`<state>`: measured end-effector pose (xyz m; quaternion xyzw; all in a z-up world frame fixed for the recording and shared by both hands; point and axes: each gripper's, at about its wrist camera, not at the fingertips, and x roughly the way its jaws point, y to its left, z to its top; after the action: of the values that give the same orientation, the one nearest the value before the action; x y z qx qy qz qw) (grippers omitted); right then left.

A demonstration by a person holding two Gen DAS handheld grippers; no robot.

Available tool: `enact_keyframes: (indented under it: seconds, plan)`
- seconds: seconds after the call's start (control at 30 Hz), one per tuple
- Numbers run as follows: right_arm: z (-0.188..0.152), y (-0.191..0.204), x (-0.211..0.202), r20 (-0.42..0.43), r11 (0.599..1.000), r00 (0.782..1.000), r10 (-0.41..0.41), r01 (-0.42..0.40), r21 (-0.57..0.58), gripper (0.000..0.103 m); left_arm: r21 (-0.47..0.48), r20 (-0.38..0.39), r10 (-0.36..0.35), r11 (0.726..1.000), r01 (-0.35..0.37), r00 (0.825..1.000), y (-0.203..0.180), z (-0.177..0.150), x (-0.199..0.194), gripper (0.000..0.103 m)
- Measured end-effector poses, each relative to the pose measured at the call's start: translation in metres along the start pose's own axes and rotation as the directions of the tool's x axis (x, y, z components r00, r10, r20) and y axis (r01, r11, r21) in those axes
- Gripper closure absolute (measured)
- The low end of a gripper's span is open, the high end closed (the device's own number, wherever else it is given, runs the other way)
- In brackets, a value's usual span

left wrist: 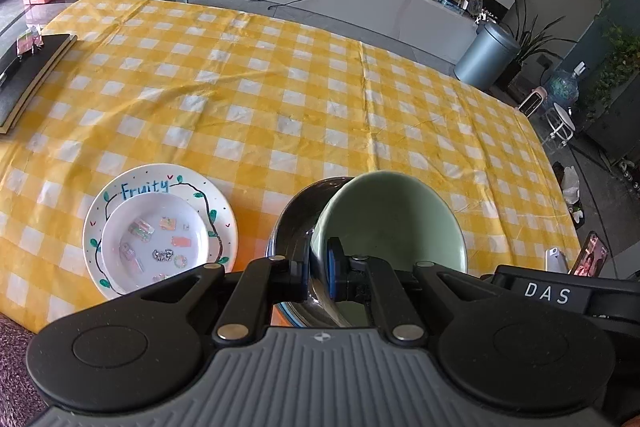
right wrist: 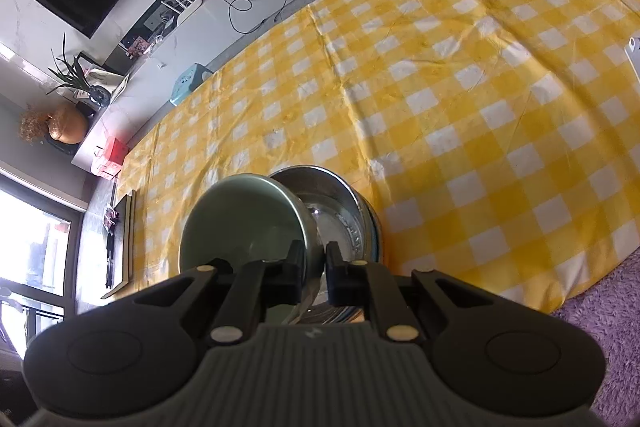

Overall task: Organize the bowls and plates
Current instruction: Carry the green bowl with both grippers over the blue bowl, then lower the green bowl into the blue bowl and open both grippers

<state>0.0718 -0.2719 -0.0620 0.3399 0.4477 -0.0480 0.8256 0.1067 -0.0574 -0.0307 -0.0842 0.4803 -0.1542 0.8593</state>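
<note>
Left gripper (left wrist: 318, 273) has its jaws narrow, 1 finger on each side of the green bowl's wall, clamping it near the rim. Right gripper (right wrist: 314, 267) is set the same way on the same wall, seen from the other side.

1. Checked cloth (left wrist: 280, 87): covers the table and carries all the tableware along its near edge.
2. Steel bowl (left wrist: 298, 211): stands on the cloth directly ahead of both grippers.
3. Green bowl (left wrist: 392, 219): sits tilted inside the steel bowl, with its rim raised above the steel rim.
4. Large plate (left wrist: 218, 203): lies left of the left gripper, apart from the bowls, with the small plate (left wrist: 192, 215) stacked in it.

Judgement: nesting depends on levelling the green bowl so it drops squarely into the steel bowl.
</note>
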Motion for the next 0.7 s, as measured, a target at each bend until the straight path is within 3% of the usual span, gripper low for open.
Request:
enact_keyframes:
  seconds: [0.43, 0.7]
  plan:
    - [0.005, -0.012, 0.029, -0.042, 0.999, 0.998, -0.037, 0.037, -0.008, 0.095, 0.093, -0.032, 0.052, 0.994, -0.049, 0.998, -0.011, 0.001, 0.023, 0.094]
    - [0.004, -0.010, 0.036, -0.064, 0.999, 0.997, -0.042, 0.041, -0.014, 0.091, 0.097, -0.035, 0.063, 0.994, -0.059, 0.997, -0.008, 0.003, 0.029, 0.094]
